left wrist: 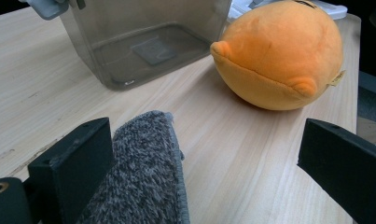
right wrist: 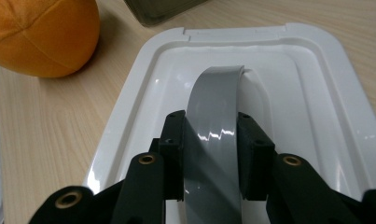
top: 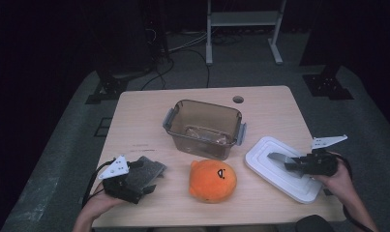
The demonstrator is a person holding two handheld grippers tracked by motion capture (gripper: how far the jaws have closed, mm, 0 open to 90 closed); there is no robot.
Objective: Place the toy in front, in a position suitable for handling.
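Over on the right of the counter (top: 144, 104), right tool (top: 293, 165) clamped on the grey handle (right wrist: 213, 140) of the white lid (top: 284, 169), jaws pressing it from both sides, lid lying flat just right of the orange plush toy (top: 213, 180). Down at the near left, left tool (top: 142, 181) standing wide open, grey fuzzy cloth (left wrist: 146, 172) lying against one jaw, nothing pinched.

Risk from here: glossy, curved handle, so possible slip out of the pads on a lift, lid tipping or dropping back onto the counter. Grip sitting at one spot on a wide lid too, so likely to swing and clip the plush toy or the rim of the smoky clear bin (top: 203, 128) if carried across. Loose cloth beside the open left tool could also get dragged along.

Count: one lid, one bin, one plush toy, one cloth, two tools
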